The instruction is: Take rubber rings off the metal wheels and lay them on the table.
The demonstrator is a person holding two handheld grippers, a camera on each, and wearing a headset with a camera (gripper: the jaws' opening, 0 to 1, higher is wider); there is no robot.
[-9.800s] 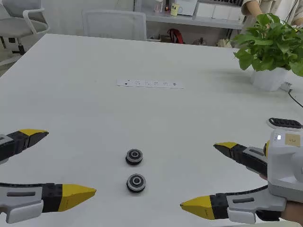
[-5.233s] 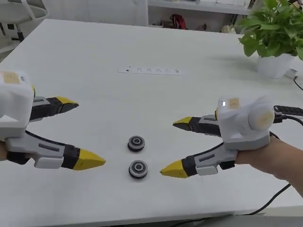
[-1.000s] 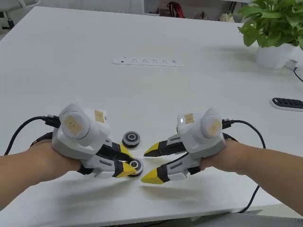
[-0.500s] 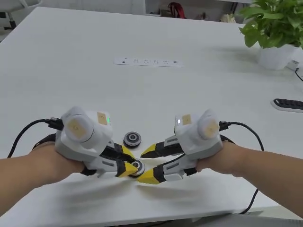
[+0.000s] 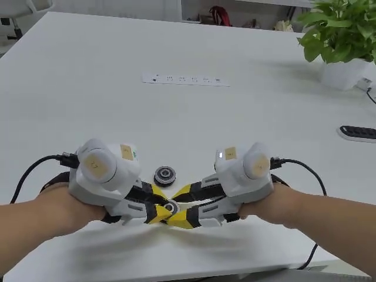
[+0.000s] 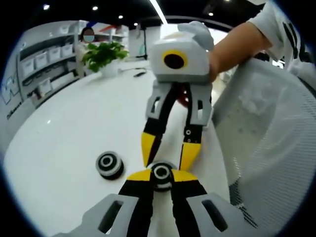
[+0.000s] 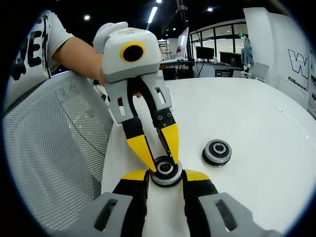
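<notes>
Yellow fingertips closed in on one small metal wheel (image 5: 170,207) from two opposite sides as I worked the rig over the white table (image 5: 247,53). In the left gripper view, the left gripper (image 6: 162,176) had its two fingers pressed against either side of that wheel, clamped on it with the wheel sitting right between the tips. In the right gripper view, the right gripper (image 7: 166,176) did the same from the other direction: its fingers were drawn in against the wheel's flanks, gripping it, while the left gripper's tips came down onto the wheel from the far side. In the head view the two pairs of fingers crossed at the wheel, tips touching or nearly touching each other, low over the tabletop; I could not tell whether the wheel rested on the surface or was lifted off it. The second wheel (image 7: 217,152) lay flat just beyond the fingertips, apart from both grippers, with its black rubber ring (image 7: 217,162) around it. A white power strip (image 5: 185,79) and a potted plant (image 5: 338,29) stood well past the fingers.
</notes>
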